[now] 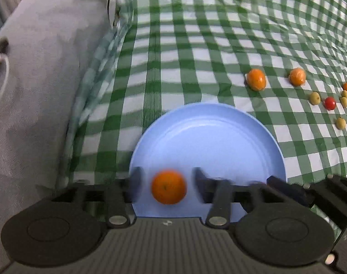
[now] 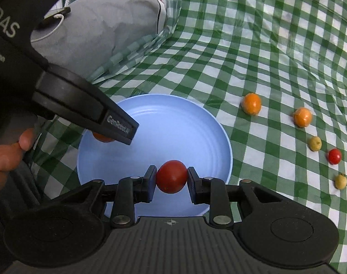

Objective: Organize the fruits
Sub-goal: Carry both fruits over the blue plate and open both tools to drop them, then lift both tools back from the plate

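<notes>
A light blue plate (image 1: 207, 137) lies on the checked cloth; it also shows in the right wrist view (image 2: 173, 123). My left gripper (image 1: 167, 182) is open, its fingers apart on either side of an orange (image 1: 169, 187) over the plate's near part, with gaps on both sides. In the right wrist view that orange (image 2: 102, 138) is mostly hidden under the left gripper's finger. My right gripper (image 2: 172, 178) is shut on a red tomato (image 2: 172, 177) above the plate's near rim. Two oranges (image 2: 251, 104) (image 2: 302, 117) lie on the cloth to the right.
A green and white checked cloth (image 2: 265, 45) covers the surface. Small yellow-green fruits (image 2: 315, 143) (image 2: 340, 181) and a small red tomato (image 2: 334, 156) lie at the right. A grey cushion (image 2: 100, 22) stands at the back left, also in the left wrist view (image 1: 47, 57).
</notes>
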Available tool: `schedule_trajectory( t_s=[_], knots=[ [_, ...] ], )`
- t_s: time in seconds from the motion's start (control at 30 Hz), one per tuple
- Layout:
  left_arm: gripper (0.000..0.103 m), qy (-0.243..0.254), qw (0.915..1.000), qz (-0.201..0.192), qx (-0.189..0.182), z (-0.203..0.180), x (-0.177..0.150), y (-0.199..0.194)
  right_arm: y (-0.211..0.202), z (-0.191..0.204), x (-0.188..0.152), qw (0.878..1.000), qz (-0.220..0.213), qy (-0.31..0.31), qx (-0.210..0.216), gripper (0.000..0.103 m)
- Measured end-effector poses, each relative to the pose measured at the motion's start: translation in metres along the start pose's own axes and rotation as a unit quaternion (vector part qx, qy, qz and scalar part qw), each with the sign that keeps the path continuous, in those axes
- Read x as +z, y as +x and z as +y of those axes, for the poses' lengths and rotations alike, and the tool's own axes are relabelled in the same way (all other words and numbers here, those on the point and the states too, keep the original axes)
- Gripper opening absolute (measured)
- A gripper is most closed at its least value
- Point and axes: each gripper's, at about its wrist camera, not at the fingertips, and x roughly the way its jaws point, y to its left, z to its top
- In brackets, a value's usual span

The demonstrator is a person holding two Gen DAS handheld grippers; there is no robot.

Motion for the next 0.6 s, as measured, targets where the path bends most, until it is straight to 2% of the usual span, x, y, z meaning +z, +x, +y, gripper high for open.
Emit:
schedule_trajectory(
  t_s=[0.03,0.07,0.13,0.2,0.33,0.5,0.6],
  knots=[
    [0.099,0.009,0.9998,-0.017,0.011,-0.001,0.001,-0.007,-0.002,-0.001,0.002,1.000,-0.003,-0.002,-0.001,0.047],
    [0.103,0.016,0.9988,-0.040,0.024,-0.002,0.002,-0.016,-0.006,-0.001,0.005,1.000,-0.007,-0.003,-0.004,0.054],
    [0.102,0.036,0.9959,-0.074,0.035,-0.005,0.001,-0.035,-0.017,-0.001,0.009,1.000,-0.019,-0.001,-0.015,0.076],
    [0.102,0.046,0.9955,-0.074,0.037,-0.004,-0.001,-0.050,-0.033,-0.002,0.010,0.999,-0.025,0.003,-0.022,0.086],
    [0.103,0.015,0.9969,-0.074,0.023,0.007,-0.026,-0.088,-0.074,-0.002,-0.003,0.999,-0.027,0.018,-0.022,0.096],
    [0.103,-0.027,0.9972,-0.067,0.019,0.018,-0.070,-0.130,-0.121,0.005,-0.030,0.999,-0.021,0.037,-0.012,0.098],
    [0.103,-0.052,0.9959,-0.073,0.009,0.027,-0.086,-0.152,-0.141,0.016,-0.035,0.999,-0.030,0.035,-0.024,0.098]
  ],
)
